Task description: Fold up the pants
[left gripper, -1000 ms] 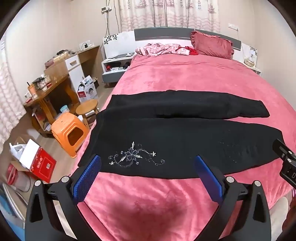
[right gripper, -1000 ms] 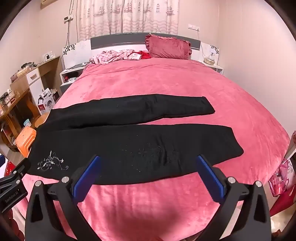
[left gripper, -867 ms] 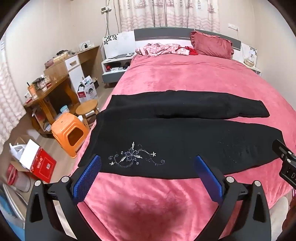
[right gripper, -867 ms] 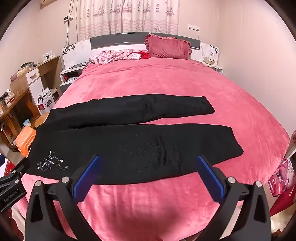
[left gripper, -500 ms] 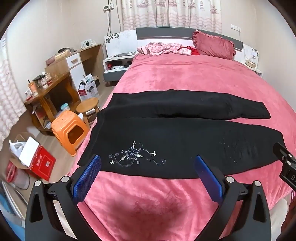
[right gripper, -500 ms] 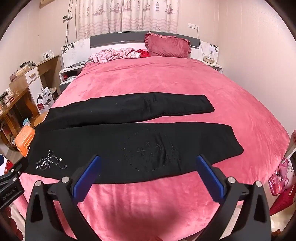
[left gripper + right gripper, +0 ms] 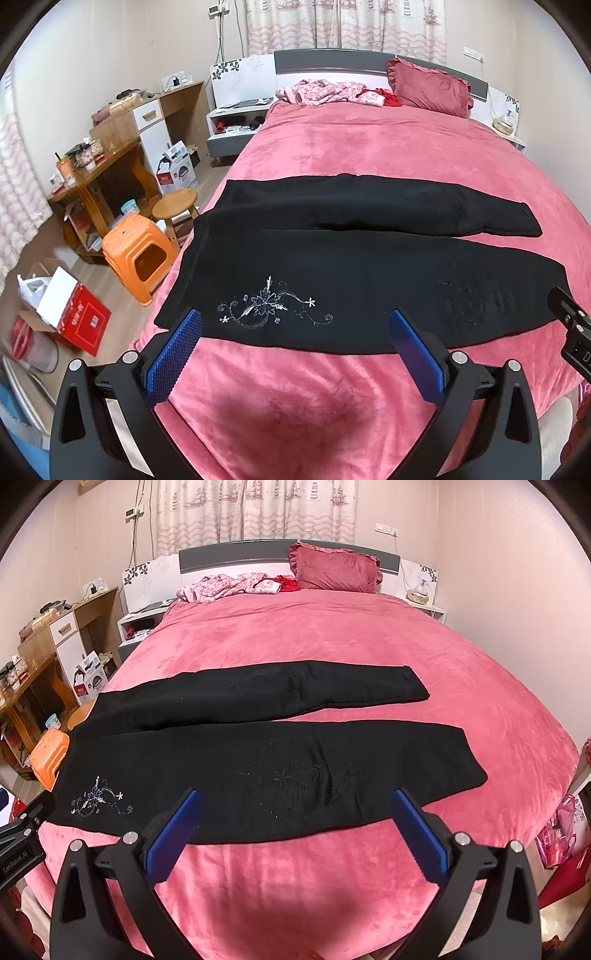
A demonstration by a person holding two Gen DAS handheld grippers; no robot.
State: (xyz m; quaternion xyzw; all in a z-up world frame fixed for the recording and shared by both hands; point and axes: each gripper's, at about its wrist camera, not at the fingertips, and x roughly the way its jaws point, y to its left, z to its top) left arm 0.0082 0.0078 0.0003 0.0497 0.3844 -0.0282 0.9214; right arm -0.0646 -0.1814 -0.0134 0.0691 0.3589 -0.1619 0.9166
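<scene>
Black pants (image 7: 369, 273) lie flat across the pink bed (image 7: 388, 155), waist at the left edge, both legs spread apart and pointing right. A silver flower embroidery (image 7: 271, 304) sits on the near leg. The pants also show in the right wrist view (image 7: 258, 771). My left gripper (image 7: 295, 350) is open and empty, hovering just short of the near leg by the embroidery. My right gripper (image 7: 295, 830) is open and empty, hovering just short of the near leg's middle. Each gripper's body shows at the edge of the other's view.
A red pillow (image 7: 430, 86) and pink clothes (image 7: 321, 90) lie at the headboard. Left of the bed stand an orange stool (image 7: 138, 254), a wooden stool (image 7: 175, 203), a desk (image 7: 96, 166) and boxes (image 7: 70, 310). A pink bag (image 7: 561, 834) hangs right.
Both grippers have drifted slightly closer to the pants and bed; the pants have not moved. Both grippers stay open.
</scene>
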